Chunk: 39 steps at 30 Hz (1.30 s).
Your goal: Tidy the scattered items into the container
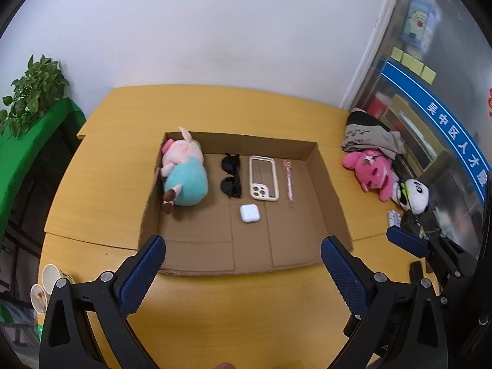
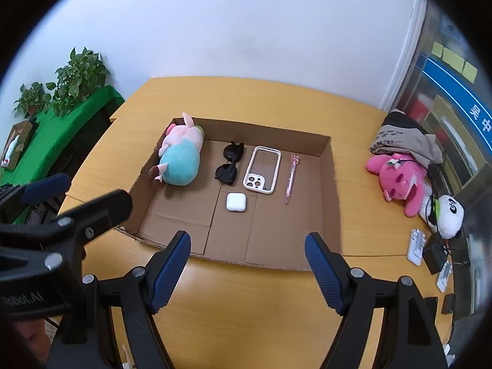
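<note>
A shallow cardboard box [image 1: 329,196] [image 2: 331,190] lies on the yellow table. Inside it, from left to right, are a plush pig in teal [image 1: 187,178] [image 2: 180,163], black sunglasses [image 1: 230,175] [image 2: 229,163], a white phone case [image 1: 259,190] [image 2: 255,181] and a pink pen [image 1: 289,181] [image 2: 291,175]. A white earbud case [image 1: 249,213] [image 2: 235,201] sits in front of them. My left gripper [image 1: 243,243] hovers open above the box's near edge, holding nothing. My right gripper [image 2: 247,236] hangs beside it, also open with nothing between its fingers.
At the table's right end lie a pink plush [image 1: 373,170] [image 2: 399,181], a panda plush [image 1: 415,195] [image 2: 449,215] and a folded cloth [image 2: 402,140]. Small white and black gadgets [image 2: 430,252] sit near them. Paper cups [image 1: 46,283] stand at the near left. Potted plants [image 2: 77,77] top a green shelf.
</note>
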Available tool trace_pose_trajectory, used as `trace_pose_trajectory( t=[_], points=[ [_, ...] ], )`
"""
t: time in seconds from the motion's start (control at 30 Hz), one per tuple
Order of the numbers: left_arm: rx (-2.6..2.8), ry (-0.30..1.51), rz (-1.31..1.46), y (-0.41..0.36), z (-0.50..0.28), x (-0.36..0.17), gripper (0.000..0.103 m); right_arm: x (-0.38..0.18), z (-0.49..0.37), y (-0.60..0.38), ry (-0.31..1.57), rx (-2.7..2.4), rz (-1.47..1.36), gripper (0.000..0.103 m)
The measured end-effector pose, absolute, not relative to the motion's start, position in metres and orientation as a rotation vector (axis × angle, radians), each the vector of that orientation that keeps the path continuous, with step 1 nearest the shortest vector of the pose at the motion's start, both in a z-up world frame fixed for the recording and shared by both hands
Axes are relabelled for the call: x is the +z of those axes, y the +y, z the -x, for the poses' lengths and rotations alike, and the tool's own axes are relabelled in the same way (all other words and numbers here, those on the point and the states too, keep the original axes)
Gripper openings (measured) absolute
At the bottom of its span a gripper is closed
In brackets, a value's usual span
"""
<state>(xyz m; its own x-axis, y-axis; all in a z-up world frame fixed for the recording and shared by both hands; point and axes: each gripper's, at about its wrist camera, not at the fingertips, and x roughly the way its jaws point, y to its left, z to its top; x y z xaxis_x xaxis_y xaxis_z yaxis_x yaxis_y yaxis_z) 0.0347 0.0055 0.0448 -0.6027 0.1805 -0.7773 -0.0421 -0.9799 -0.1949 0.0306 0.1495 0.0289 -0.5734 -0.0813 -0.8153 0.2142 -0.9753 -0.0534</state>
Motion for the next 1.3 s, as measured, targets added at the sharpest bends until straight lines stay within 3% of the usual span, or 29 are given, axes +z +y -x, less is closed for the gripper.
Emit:
trace_pose_trajectory(
  t=[1.3],
  points=[
    [2.678,-0.254,1.363,0.022,-0.041,0.042,0.102,0.032,-0.036,0.179,0.217,-2.661,-1.319,0.077]
  ],
)
